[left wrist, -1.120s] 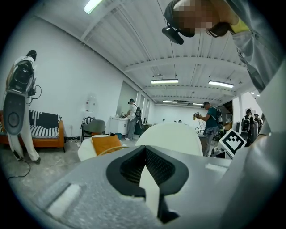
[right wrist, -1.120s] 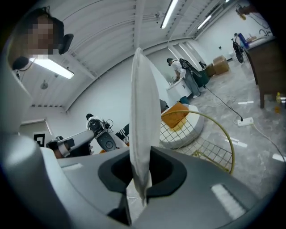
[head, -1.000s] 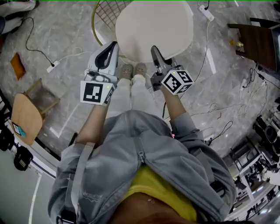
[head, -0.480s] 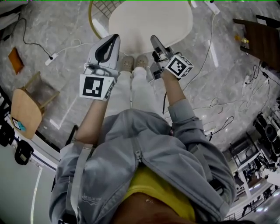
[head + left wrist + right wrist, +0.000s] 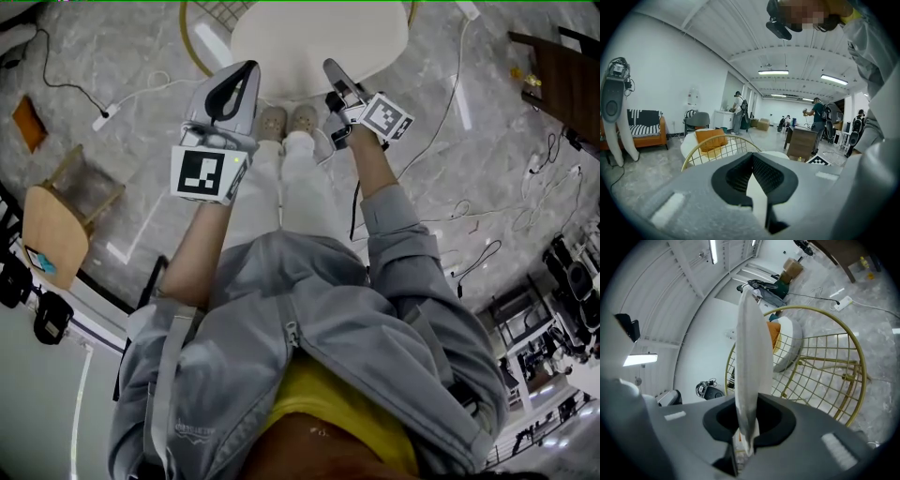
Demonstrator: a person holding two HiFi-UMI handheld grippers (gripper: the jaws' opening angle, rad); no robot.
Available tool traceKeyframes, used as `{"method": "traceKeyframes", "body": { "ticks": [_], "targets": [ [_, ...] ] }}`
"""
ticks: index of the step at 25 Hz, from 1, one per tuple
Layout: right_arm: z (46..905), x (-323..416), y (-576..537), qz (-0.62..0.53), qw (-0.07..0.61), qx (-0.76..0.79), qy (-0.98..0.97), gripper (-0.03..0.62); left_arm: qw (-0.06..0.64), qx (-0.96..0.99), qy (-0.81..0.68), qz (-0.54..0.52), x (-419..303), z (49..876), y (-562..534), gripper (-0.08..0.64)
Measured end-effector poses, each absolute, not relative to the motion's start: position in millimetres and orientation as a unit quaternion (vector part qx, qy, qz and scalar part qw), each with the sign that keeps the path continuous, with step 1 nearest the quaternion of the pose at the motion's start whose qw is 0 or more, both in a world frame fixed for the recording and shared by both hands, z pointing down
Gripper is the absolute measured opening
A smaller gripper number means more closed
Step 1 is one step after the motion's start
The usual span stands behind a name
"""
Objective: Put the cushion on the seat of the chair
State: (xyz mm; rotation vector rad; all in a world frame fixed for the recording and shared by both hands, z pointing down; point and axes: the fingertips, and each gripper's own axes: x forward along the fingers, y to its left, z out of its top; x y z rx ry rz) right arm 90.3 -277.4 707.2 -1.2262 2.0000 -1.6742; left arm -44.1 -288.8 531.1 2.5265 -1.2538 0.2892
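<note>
A round white cushion [image 5: 319,42] hangs between my two grippers over the gold wire chair [image 5: 199,42]. My left gripper [image 5: 249,67] is shut on the cushion's left edge, and my right gripper [image 5: 330,67] is shut on its right edge. In the left gripper view the left gripper [image 5: 754,185] pinches white cushion [image 5: 758,199] fabric, with the chair's wire back [image 5: 717,150] just behind. The right gripper view shows the cushion [image 5: 752,348] edge-on, rising from the shut right gripper [image 5: 746,437], with the chair frame [image 5: 825,366] beyond it.
The person's shoes [image 5: 286,120] stand on marble floor right before the chair. A wooden stool [image 5: 56,239] is at left, a power strip with cables [image 5: 101,120] at upper left, and a dark wooden table [image 5: 562,84] at right. Other people stand farther down the room [image 5: 818,117].
Both grippers and the cushion have moved toward the top of the head view, down to the chair. The right gripper has rolled, so its marker cube sits more on its side.
</note>
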Motion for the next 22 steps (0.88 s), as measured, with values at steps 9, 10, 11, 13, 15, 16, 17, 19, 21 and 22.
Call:
{"method": "traceKeyframes", "body": {
  "ticks": [9, 10, 11, 13, 15, 16, 17, 19, 21, 22],
  "targets": [
    [757.2, 110.6, -281.2, -0.610, 0.094, -0.428, 0.661, 0.046, 0.158, 0.879, -0.437, 0.110, -40.1, 548.8, -297.7, -0.003],
    [761.0, 111.9, -280.1, -0.612, 0.091, -0.431, 0.657, 0.046, 0.159, 0.878, -0.437, 0.111, -39.6, 550.1, -297.8, -0.003],
    [764.5, 113.2, -279.6, -0.613, 0.088, -0.434, 0.654, 0.047, 0.160, 0.878, -0.437, 0.111, -38.8, 551.3, -298.0, -0.002],
    [771.3, 116.2, -280.4, -0.613, 0.080, -0.444, 0.649, 0.049, 0.163, 0.878, -0.435, 0.112, -36.9, 553.6, -298.2, -0.003],
    [777.7, 119.5, -283.0, -0.611, 0.067, -0.457, 0.642, 0.053, 0.164, 0.878, -0.434, 0.113, -35.3, 555.3, -298.2, -0.002],
    [780.8, 121.7, -285.0, -0.611, 0.060, -0.465, 0.638, 0.055, 0.165, 0.879, -0.434, 0.113, -33.9, 555.8, -298.3, -0.002],
    [783.7, 124.6, -287.2, -0.610, 0.052, -0.474, 0.633, 0.057, 0.165, 0.879, -0.433, 0.113, -31.9, 556.1, -298.5, -0.002],
    [789.8, 131.8, -291.9, -0.609, 0.036, -0.492, 0.621, 0.062, 0.166, 0.879, -0.431, 0.114, -26.3, 556.4, -299.0, -0.003],
    [797.5, 138.8, -296.2, -0.611, 0.023, -0.512, 0.603, 0.075, 0.169, 0.880, -0.429, 0.114, -22.0, 556.9, -299.0, -0.002],
    [802.1, 141.4, -297.8, -0.614, 0.015, -0.521, 0.593, 0.084, 0.170, 0.880, -0.428, 0.113, -20.8, 557.2, -298.9, -0.002]
  ]
}}
